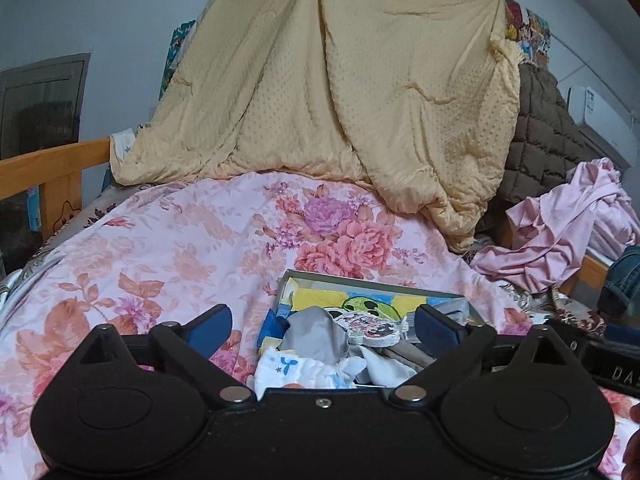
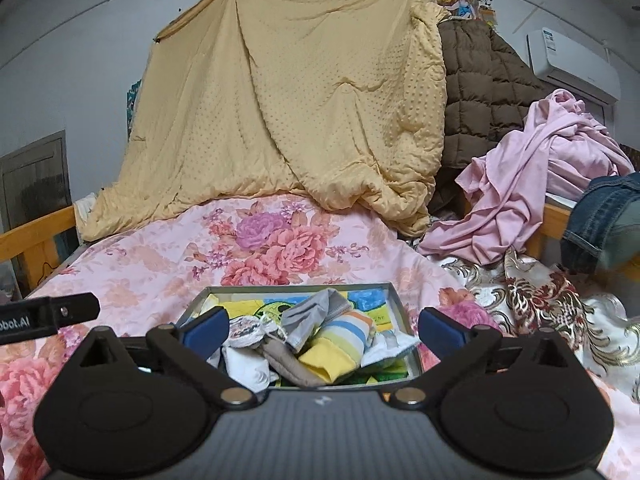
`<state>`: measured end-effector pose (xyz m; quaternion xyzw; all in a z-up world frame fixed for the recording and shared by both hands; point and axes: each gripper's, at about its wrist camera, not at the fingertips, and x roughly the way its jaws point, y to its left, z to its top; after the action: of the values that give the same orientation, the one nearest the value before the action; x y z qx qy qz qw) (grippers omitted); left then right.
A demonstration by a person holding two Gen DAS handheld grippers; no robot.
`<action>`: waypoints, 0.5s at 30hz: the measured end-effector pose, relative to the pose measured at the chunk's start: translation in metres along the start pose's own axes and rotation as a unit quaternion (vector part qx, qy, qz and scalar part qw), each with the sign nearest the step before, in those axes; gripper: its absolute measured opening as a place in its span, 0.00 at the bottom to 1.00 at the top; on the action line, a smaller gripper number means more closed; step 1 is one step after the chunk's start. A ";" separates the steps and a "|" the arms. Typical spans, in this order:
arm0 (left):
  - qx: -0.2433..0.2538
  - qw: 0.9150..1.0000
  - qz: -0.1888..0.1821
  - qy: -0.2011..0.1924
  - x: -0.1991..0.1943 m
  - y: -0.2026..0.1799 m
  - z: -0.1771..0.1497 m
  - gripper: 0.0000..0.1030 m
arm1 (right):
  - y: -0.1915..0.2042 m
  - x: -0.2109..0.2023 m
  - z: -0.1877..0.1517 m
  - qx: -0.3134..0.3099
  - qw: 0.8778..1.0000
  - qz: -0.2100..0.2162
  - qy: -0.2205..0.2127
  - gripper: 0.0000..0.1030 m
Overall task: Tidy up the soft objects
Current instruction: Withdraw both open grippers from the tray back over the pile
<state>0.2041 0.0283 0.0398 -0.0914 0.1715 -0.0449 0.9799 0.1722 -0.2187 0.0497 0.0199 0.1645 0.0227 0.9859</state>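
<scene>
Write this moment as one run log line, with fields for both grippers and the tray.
left gripper: open, empty | right gripper: open, empty | tray: on floral quilt, holds small soft items | nothing held

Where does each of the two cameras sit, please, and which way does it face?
Left wrist: on the left gripper, facing along its open fingers over the tray of small clothes on the floral quilt toward the yellow blanket; the right gripper's edge shows at far right.
Right wrist: on the right gripper, open, centred on the tray; the left gripper's tip shows at left.
Shared: tray, quilt, blanket, pink clothes, brown coat.
</scene>
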 end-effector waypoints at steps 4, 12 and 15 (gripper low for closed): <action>0.019 1.000 0.003 -0.004 -0.021 -0.001 -0.010 0.96 | 0.001 -0.019 -0.010 -0.005 1.000 0.002 0.000 0.99; 0.045 0.999 0.016 0.017 -0.054 0.002 -0.029 0.96 | 0.005 -0.051 -0.025 -0.012 1.000 0.004 0.005 1.00; 0.045 0.998 0.020 0.028 -0.064 0.004 -0.035 0.97 | 0.005 -0.061 -0.030 -0.010 1.000 0.004 0.007 1.00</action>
<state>0.1326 0.0342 0.0276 -0.0421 0.1983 -0.0352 0.9786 0.1046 -0.2155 0.0415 0.0102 0.1712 0.0288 0.9848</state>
